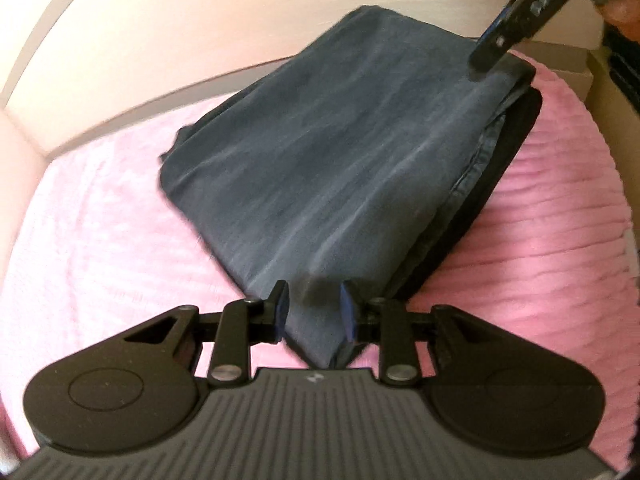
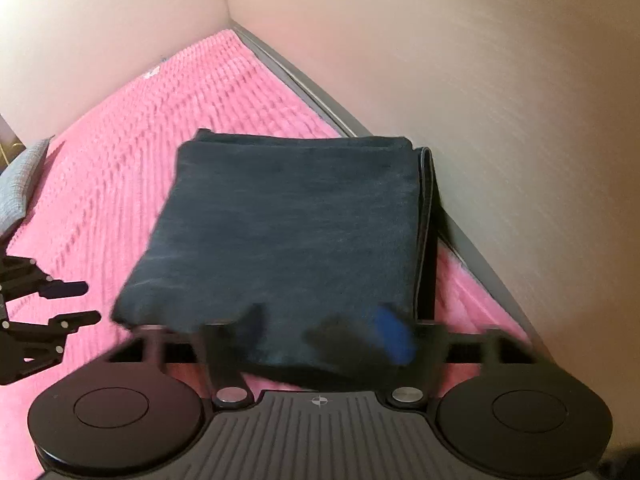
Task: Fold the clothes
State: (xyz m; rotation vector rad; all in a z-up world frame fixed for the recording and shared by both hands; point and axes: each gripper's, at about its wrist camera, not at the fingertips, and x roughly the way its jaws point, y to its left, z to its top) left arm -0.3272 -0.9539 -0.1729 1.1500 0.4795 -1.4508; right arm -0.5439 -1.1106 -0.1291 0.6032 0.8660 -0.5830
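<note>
Item: folded dark grey-blue garment, lying on a pink ribbed bedspread. It sat toward the far side of the bedspread, one side close to the pale wall panel and its grey edge strip, as the right wrist view showed. It was folded into a rough rectangle, top face smooth with faint streaks; along one side several stacked layers showed, with a black layer or band at the bottom of the stack.

Left gripper: low over the near corner of the garment, jaws parted, with the corner's cloth lying between the blue-padded fingers. The pads stood clear of the cloth on both sides, so nothing was clamped. In the right wrist view the same gripper appeared at the left edge, over bare bedspread just beside the garment, fingers apart.

Right gripper: at the garment's near edge in its own view, heavily blurred; one blue pad showed over the cloth. Jaws stood wide apart, cloth lying between them, no hold evident. In the left wrist view its finger came in from the upper right, its tip at the far corner of the garment.

Other: grey knitted fabric at the left edge of the bedspread, well apart from the garment
</note>
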